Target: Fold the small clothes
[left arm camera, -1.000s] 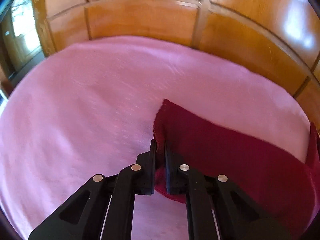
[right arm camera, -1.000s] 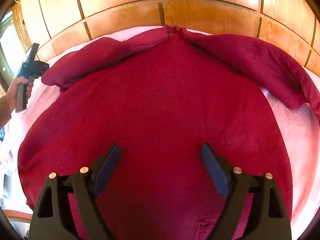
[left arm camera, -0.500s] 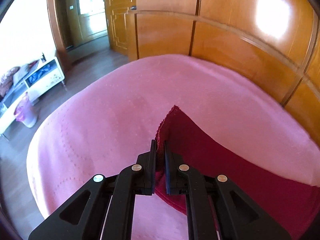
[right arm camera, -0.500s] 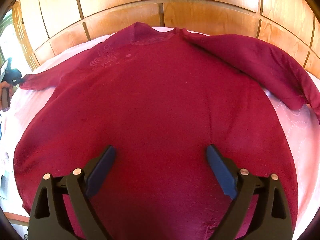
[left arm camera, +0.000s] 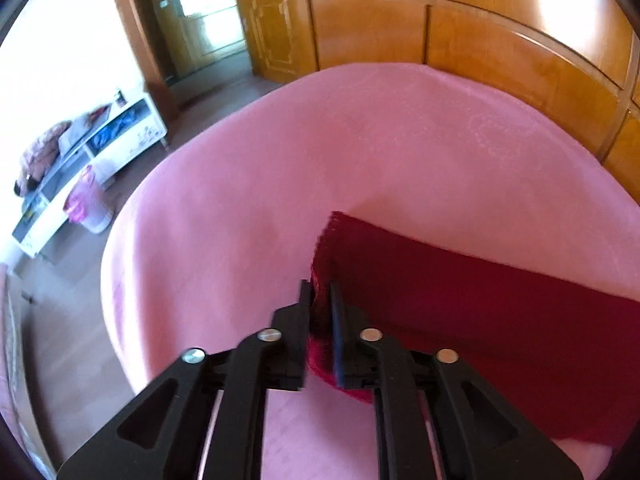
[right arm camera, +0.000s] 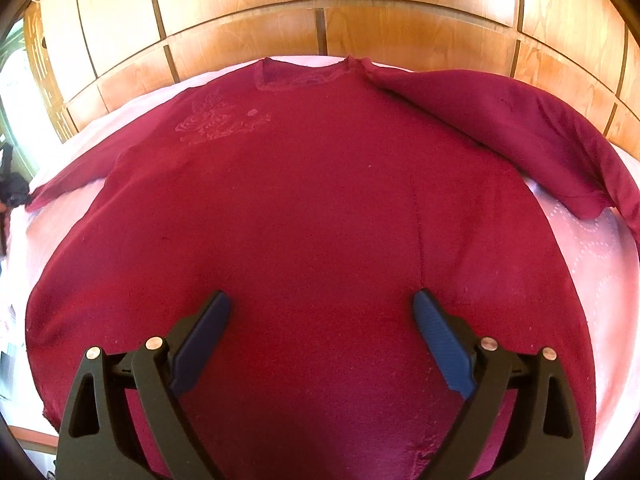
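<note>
A dark red long-sleeved sweater (right arm camera: 320,208) lies spread flat on a pink bed cover (right arm camera: 592,248), neck toward the wooden wall. My left gripper (left arm camera: 320,292) is shut on the cuff of its left sleeve (left arm camera: 460,300), which is stretched out straight over the cover. It shows small at the far left of the right wrist view (right arm camera: 16,196). My right gripper (right arm camera: 320,308) is open and empty, hovering over the lower body of the sweater. The right sleeve (right arm camera: 520,128) lies bent, angled down along the right side.
Wooden wall panels (right arm camera: 320,8) run behind the bed. In the left wrist view the bed's left edge (left arm camera: 116,280) drops to a floor with a white shelf unit (left arm camera: 92,160), a pink bin (left arm camera: 86,204) and a doorway (left arm camera: 208,12).
My left gripper has pulled the left sleeve outward to the left, from bunched over the shoulder to stretched flat. The sweater's chest and neckline are now uncovered. My right gripper has stayed open over the hem.
</note>
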Available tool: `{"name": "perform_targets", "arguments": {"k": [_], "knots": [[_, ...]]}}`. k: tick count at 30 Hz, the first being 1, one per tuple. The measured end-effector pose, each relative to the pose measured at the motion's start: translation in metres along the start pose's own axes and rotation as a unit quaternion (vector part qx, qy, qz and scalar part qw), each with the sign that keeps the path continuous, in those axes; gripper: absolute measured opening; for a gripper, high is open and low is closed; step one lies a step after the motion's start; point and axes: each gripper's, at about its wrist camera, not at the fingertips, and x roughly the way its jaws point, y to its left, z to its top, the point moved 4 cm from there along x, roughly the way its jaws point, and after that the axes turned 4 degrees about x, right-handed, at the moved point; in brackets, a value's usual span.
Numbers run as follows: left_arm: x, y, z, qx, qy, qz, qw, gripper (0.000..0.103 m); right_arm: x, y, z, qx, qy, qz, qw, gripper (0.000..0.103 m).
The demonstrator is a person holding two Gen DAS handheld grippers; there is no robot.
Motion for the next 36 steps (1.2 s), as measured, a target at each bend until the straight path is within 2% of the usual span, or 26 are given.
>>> {"name": "perform_targets", "arguments": {"k": [3, 4, 5, 6, 7, 9, 10, 12, 13, 15, 16, 17, 19, 20, 21, 22, 23, 24, 25, 26, 28, 32, 34, 35, 36], "knots": [[-0.01, 0.011, -0.011, -0.009, 0.002, -0.003, 1.0, 0.01, -0.007, -0.003, 0.003, -0.002, 0.008, 0.006, 1.0, 0.093], [-0.02, 0.013, -0.017, -0.015, -0.001, -0.023, 0.9996, 0.021, -0.013, -0.007, 0.004, 0.001, 0.006, 0.006, 1.0, 0.093], [-0.028, 0.011, -0.022, -0.018, -0.004, -0.042, 0.999, 0.027, -0.017, -0.012, 0.004, 0.005, 0.003, 0.002, 1.0, 0.093], [-0.04, 0.008, -0.029, -0.021, -0.012, -0.07, 0.9972, 0.039, -0.026, -0.021, 0.004, 0.015, -0.005, -0.005, 1.0, 0.093], [-0.057, 0.003, -0.039, -0.02, -0.026, -0.115, 0.9928, 0.049, -0.035, -0.033, 0.003, 0.029, -0.014, -0.011, 0.999, 0.093], [-0.081, -0.009, -0.058, 0.0, -0.037, -0.179, 0.9831, 0.052, -0.051, -0.056, 0.002, 0.054, -0.026, -0.029, 0.998, 0.093], [-0.098, -0.023, -0.075, 0.027, -0.037, -0.233, 0.9714, 0.052, -0.057, -0.066, 0.0, 0.063, -0.03, -0.039, 0.997, 0.093], [-0.119, -0.046, -0.105, 0.07, -0.028, -0.304, 0.9496, 0.052, -0.068, -0.095, -0.006, 0.093, -0.031, -0.061, 0.993, 0.093], [-0.134, -0.064, -0.128, 0.105, -0.016, -0.35, 0.9306, 0.052, -0.071, -0.108, -0.011, 0.111, -0.024, -0.065, 0.991, 0.091], [-0.153, -0.086, -0.162, 0.155, -0.001, -0.398, 0.9041, 0.052, -0.071, -0.122, -0.02, 0.128, -0.007, -0.065, 0.99, 0.075], [-0.163, -0.097, -0.18, 0.18, 0.007, -0.419, 0.8901, 0.052, -0.071, -0.126, -0.026, 0.13, 0.002, -0.067, 0.989, 0.071], [-0.171, -0.11, -0.202, 0.209, 0.023, -0.44, 0.8729, 0.052, -0.071, -0.128, -0.035, 0.127, 0.012, -0.069, 0.989, 0.065], [-0.18, -0.127, -0.238, 0.249, 0.047, -0.454, 0.8541, 0.052, -0.073, -0.125, -0.045, 0.118, 0.019, -0.063, 0.991, 0.057], [-0.182, -0.132, -0.249, 0.259, 0.053, -0.457, 0.8495, 0.052, -0.074, -0.122, -0.047, 0.111, 0.018, -0.061, 0.992, 0.049], [-0.183, -0.137, -0.259, 0.269, 0.059, -0.458, 0.8456, 0.052, -0.076, -0.119, -0.049, 0.102, 0.018, -0.058, 0.993, 0.036], [-0.185, -0.141, -0.268, 0.28, 0.052, -0.45, 0.8461, 0.047, -0.079, -0.115, -0.05, 0.092, 0.019, -0.056, 0.994, 0.029], [-0.185, -0.147, -0.266, 0.288, 0.047, -0.449, 0.8442, 0.038, -0.08, -0.112, -0.052, 0.086, 0.02, -0.054, 0.995, 0.011], [-0.187, -0.15, -0.268, 0.297, 0.052, -0.457, 0.837, 0.009, -0.081, -0.108, -0.053, 0.079, 0.022, -0.052, 0.995, 0.009], [-0.185, -0.154, -0.261, 0.3, 0.054, -0.456, 0.8365, 0.005, -0.084, -0.107, -0.054, 0.074, 0.022, -0.052, 0.996, 0.008], [-0.186, -0.153, -0.257, 0.305, 0.04, -0.443, 0.8421, 0.004, -0.088, -0.105, -0.054, 0.073, 0.022, -0.045, 0.996, 0.008], [-0.187, -0.148, -0.25, 0.316, 0.026, -0.428, 0.8467, 0.003, -0.103, -0.102, -0.055, 0.072, 0.018, -0.023, 0.997, 0.008], [-0.175, -0.127, -0.243, 0.309, 0.029, -0.403, 0.8607, 0.003, -0.117, -0.097, -0.067, 0.068, 0.035, 0.007, 0.997, 0.008], [-0.178, -0.129, -0.244, 0.305, 0.029, -0.391, 0.8678, 0.004, -0.116, -0.094, -0.073, 0.056, 0.046, 0.002, 0.997, 0.008], [-0.18, -0.13, -0.241, 0.294, 0.024, -0.38, 0.8766, 0.007, -0.116, -0.097, -0.074, 0.057, 0.046, -0.007, 0.997, 0.012], [-0.181, -0.131, -0.235, 0.289, 0.02, -0.376, 0.8802, 0.016, -0.118, -0.105, -0.073, 0.07, 0.04, -0.012, 0.997, 0.018]]}}
